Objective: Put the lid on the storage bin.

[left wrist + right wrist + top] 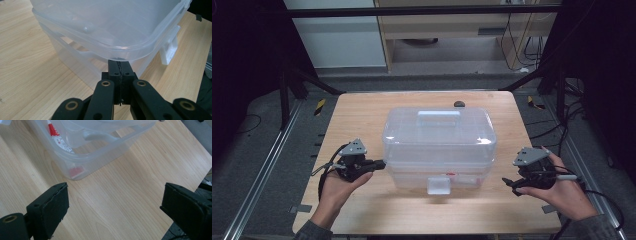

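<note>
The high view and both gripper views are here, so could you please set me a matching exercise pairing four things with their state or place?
Things:
1. left hand-held gripper
2. right hand-held gripper
3. clear plastic box
4. small dark object

States or places:
A. lid on, middle of the table
B. jaws wide apart
C. jaws closed at the box's lid rim
D. far table edge, behind the box

Pairs: 1-C, 2-B, 3-A, 4-D

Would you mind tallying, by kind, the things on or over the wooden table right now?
Clear plastic box: 1
Small dark object at the far edge: 1
Handheld grippers: 2, left gripper and right gripper
Total: 4
</note>
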### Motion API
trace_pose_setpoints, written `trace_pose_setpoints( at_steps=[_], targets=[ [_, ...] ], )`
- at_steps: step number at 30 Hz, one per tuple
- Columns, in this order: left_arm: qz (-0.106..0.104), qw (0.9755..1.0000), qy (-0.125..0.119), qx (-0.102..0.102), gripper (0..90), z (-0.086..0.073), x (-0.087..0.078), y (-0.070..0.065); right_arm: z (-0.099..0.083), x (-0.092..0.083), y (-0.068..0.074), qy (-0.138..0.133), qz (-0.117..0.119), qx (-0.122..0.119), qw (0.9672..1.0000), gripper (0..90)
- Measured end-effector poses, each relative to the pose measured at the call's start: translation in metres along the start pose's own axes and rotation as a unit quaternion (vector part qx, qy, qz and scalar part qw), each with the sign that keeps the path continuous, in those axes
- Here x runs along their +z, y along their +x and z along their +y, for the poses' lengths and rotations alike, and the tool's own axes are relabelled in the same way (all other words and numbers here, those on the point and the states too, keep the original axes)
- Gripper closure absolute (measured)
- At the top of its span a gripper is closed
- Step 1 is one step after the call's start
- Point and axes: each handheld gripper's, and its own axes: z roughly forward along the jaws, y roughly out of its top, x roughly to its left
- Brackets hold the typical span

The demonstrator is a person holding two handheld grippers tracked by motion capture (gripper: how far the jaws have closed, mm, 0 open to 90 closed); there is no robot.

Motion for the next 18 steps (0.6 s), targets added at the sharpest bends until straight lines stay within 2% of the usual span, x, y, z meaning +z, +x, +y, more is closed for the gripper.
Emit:
trace_pose_setpoints(
  at_steps=[18],
  targets=[
    [-0.002,1.0,0.007,0.004,90.0,-0.0021,-0.0004,0.0006,-0.0042,0.0049,-0.001,0.001,0.004,0.005,1.0,7.5]
  ],
)
